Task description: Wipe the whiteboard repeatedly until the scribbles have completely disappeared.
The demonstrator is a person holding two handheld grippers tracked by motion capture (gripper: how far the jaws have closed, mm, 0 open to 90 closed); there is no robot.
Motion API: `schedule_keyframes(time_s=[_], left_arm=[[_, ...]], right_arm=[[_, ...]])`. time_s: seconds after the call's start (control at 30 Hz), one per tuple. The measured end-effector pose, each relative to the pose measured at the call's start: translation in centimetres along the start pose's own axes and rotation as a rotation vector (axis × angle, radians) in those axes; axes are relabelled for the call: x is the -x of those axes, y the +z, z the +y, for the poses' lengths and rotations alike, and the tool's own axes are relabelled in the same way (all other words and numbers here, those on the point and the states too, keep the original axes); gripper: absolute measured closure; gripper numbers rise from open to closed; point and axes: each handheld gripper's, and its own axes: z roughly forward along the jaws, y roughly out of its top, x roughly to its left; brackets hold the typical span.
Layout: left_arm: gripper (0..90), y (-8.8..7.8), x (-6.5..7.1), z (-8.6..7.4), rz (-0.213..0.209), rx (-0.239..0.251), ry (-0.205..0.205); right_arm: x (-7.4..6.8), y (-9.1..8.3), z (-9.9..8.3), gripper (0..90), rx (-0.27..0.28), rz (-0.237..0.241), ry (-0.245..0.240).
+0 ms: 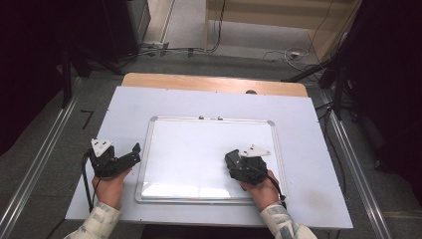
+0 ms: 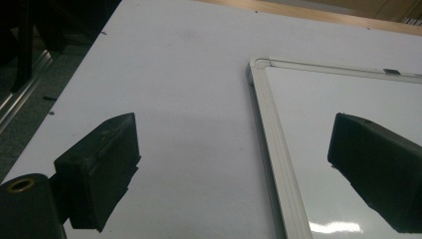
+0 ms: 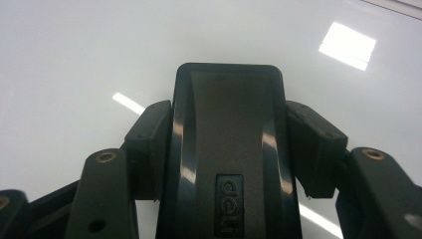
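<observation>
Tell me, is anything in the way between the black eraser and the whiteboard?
Nothing visible is. The right gripper is shut on the black eraser, and under it there is just bare whiteboard. The left gripper is open, off at the whiteboard's left edge, not near the eraser.

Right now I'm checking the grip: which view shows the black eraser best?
The right gripper view: the black eraser sits clamped between both jaws. The high view shows the right gripper over the whiteboard, eraser indistinct.
</observation>
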Motion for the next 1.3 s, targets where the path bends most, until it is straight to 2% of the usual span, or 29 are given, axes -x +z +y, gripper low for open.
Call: schedule_keyframes(time_s=[0.33, 0.6, 0.8, 1.1, 1.3], left_arm=[[6.5, -0.1, -0.1, 0.0, -0.003, 0.002, -0.002], [6.5, -0.1, -0.1, 0.0, -0.005, 0.002, -0.004], [6.5, -0.1, -0.1, 0.1, -0.004, 0.001, -0.003], [6.5, -0.1, 0.0, 0.1, -0.007, 0.001, -0.003], [6.5, 0.0, 0.0, 0.1, -0.007, 0.001, -0.003]], right_arm=[[-3.7, 1.7, 1.7, 38.5, 0.005, 0.054, -0.039], [-5.2, 2.3, 2.3, 38.5, 0.010, 0.076, -0.060], [-6.9, 3.0, 3.0, 38.5, 0.004, 0.103, -0.083], [-8.8, 3.8, 3.8, 38.4, 0.003, 0.130, -0.099], [-10.2, 4.3, 4.3, 38.4, 0.006, 0.149, -0.127]])
